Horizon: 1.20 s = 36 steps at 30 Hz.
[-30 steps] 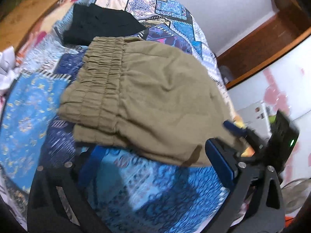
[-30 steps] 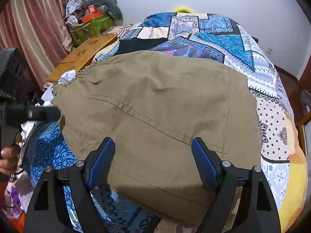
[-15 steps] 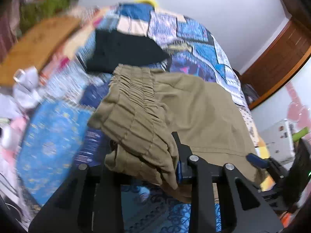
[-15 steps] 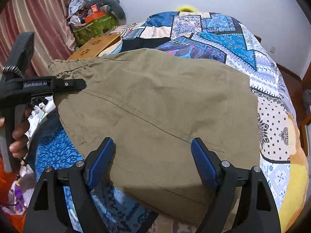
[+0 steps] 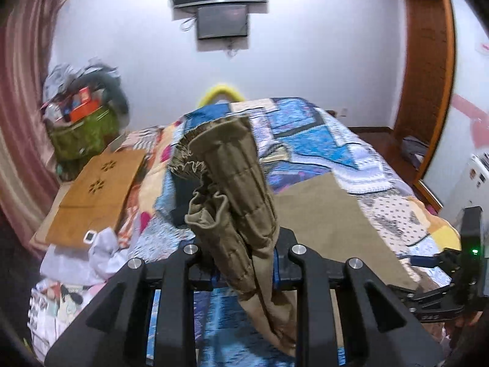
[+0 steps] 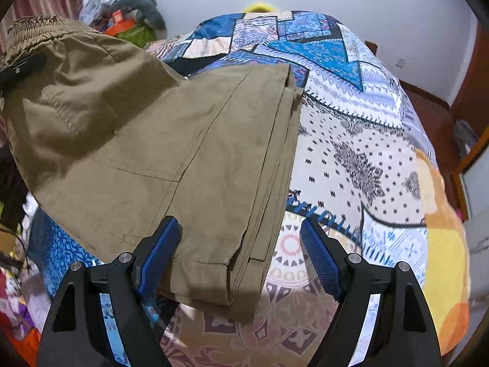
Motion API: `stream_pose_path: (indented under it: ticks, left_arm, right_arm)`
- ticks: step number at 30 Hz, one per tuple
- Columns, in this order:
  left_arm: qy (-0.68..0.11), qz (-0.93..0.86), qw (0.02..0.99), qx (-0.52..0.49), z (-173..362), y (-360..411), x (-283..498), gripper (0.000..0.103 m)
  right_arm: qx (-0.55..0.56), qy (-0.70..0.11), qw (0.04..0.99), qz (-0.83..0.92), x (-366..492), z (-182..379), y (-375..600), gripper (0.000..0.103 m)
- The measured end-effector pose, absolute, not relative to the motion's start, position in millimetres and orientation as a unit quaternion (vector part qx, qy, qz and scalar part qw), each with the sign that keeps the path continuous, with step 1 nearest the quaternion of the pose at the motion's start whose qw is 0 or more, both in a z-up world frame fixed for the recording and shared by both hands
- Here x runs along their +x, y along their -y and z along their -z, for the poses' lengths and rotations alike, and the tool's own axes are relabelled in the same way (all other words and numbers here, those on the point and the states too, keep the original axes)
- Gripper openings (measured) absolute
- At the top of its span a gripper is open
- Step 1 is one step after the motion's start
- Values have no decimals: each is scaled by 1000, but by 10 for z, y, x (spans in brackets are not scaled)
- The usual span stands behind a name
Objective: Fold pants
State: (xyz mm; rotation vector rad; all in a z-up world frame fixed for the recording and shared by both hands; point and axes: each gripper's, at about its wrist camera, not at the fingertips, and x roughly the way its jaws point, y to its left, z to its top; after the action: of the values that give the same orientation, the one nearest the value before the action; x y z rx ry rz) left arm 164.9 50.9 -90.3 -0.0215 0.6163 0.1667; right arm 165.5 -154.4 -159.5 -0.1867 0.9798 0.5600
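Note:
Khaki pants (image 6: 159,140) lie folded on the patchwork bed quilt (image 6: 360,153). My left gripper (image 5: 244,272) is shut on the elastic waistband (image 5: 232,183) and holds it lifted, so the cloth stands up in front of the left wrist camera. In the right wrist view the raised waistband (image 6: 39,30) shows at the upper left with the left gripper's finger (image 6: 21,68) on it. My right gripper (image 6: 238,257) is open and empty, its blue pads over the pants' near hem corner (image 6: 226,278).
A wooden lap tray (image 5: 94,192) and loose clothes lie on the bed's left side. A green bag (image 5: 82,134) heaped with items stands at the far left. A black garment (image 6: 195,62) lies beyond the pants. A wooden door frame (image 5: 428,76) stands at the right.
My left gripper closed on the waistband and lifted it up and over, tilting its camera upward. The pants' left part rose off the bed. My right gripper shifted right toward the hem corner, staying open.

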Motion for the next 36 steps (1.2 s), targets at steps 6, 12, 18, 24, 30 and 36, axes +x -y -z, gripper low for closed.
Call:
stream_pose_path:
  ticks: [6, 12, 18, 24, 30, 36]
  left_arm:
    - [-323, -12, 946, -4, 870, -196, 1813, 24]
    - [-359, 61, 930, -39, 939, 24, 1946, 24]
    - [-384, 85, 918, -57, 1030, 193, 2015, 24]
    - [-405, 100, 908, -45, 1101, 320, 2050, 36]
    - [-389, 97, 913, -76, 1055, 220, 2010, 82]
    - [-381, 45, 921, -63, 1043, -13, 2124, 84]
  right_arm:
    - [-51, -472, 840, -262, 1672, 1621, 1613, 80]
    - [-48, -472, 841, -260, 1669, 1621, 1624, 79]
    - [-41, -472, 843, -257, 1665, 1616, 1656, 79]
    - [-35, -473, 844, -252, 1666, 1610, 1698, 79]
    - [-27, -474, 844, -251, 1675, 1617, 1727, 79]
    - [-29, -472, 845, -249, 1656, 1622, 1722, 80]
